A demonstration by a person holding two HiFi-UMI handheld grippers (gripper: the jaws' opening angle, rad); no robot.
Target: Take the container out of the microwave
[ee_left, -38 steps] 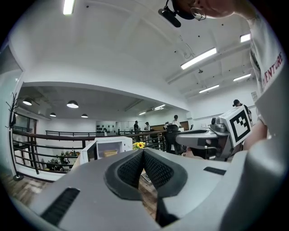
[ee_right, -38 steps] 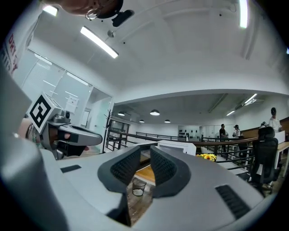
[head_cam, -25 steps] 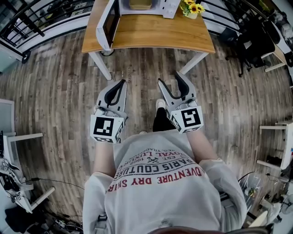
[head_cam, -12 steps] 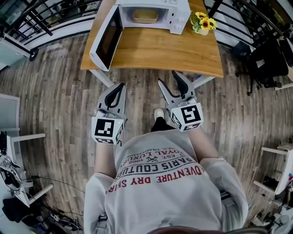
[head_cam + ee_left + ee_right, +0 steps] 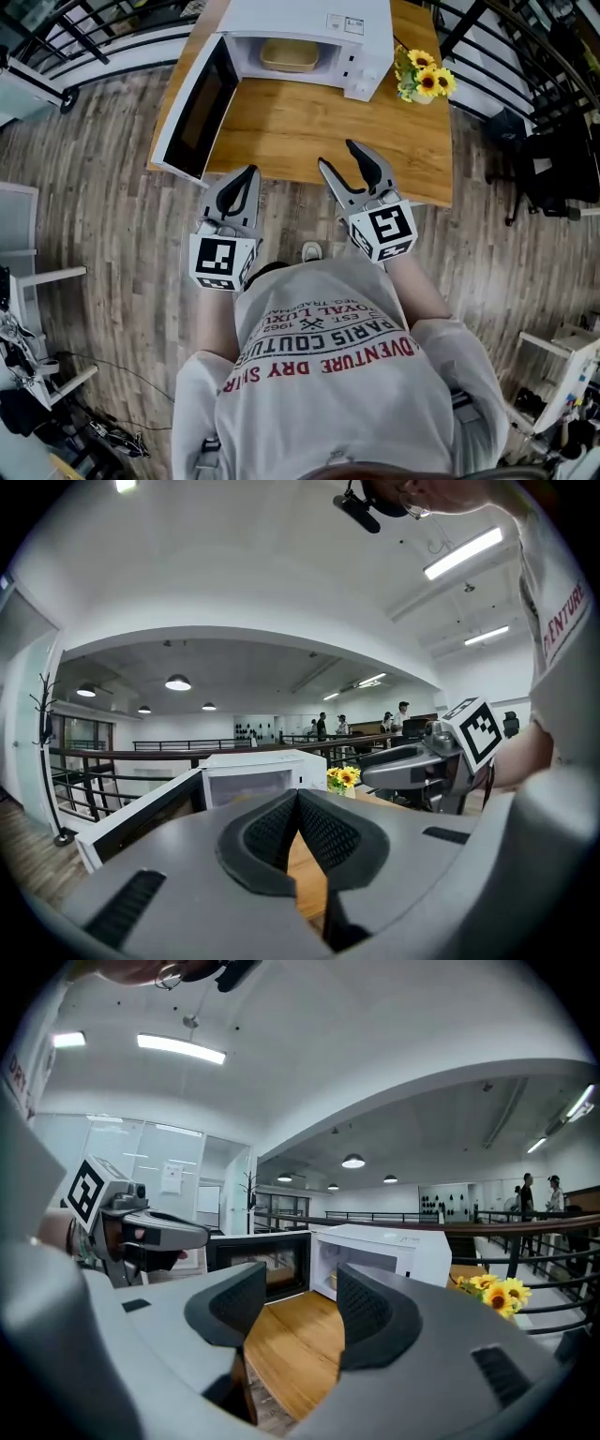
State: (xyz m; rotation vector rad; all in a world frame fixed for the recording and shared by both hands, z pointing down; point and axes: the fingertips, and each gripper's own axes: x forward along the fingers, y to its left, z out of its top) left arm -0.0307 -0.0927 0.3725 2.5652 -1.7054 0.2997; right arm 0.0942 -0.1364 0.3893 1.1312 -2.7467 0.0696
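Left claw: jaws pressed together, nothing between them, at the desk's near edge.
Right claw: jaws wide apart, empty, over the near edge.
Desk: wooden.
Microwave: white, at the far edge; door hangs open along the left edge.
Container: tan, inside the microwave, well apart from both claws.
Sunflowers: by the right edge.

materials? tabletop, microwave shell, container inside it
Tabletop: wood or wood-look laminate; warm brown, lengthwise grain lines, soft satin sheen.
Microwave shell: smooth, uniform white with crisp edges; probably painted sheet metal, though it could be plastic.
Container: tan, opaque, matte-looking with rounded corners; plastic or moulded fibre, too small to tell which.
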